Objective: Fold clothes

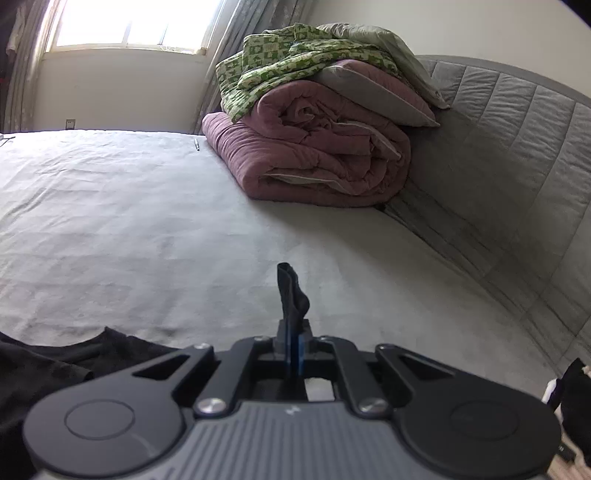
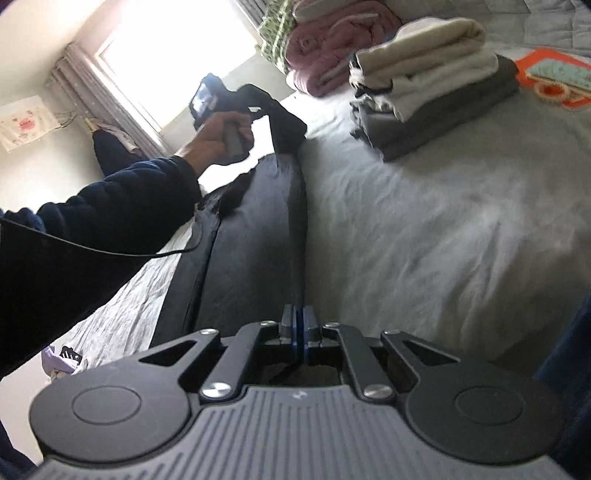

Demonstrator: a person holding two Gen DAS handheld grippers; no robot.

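Both claws are pinched shut on the dark garment point(image 2: 258, 236), left claw point(image 1: 293, 328) and right claw point(image 2: 297, 325) stretching it over the bed point(image 2: 424, 221). Looks mid-fold; next needs edges laid over evenly.

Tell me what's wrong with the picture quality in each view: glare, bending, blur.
Left wrist view: the window is blown out white, and the headboard bows from the fisheye lens; the tongs and the black cloth they pinch stay sharp. Right wrist view: the window glares harder, washing out the wall, and the bed sheet looks smeared by motion blur.
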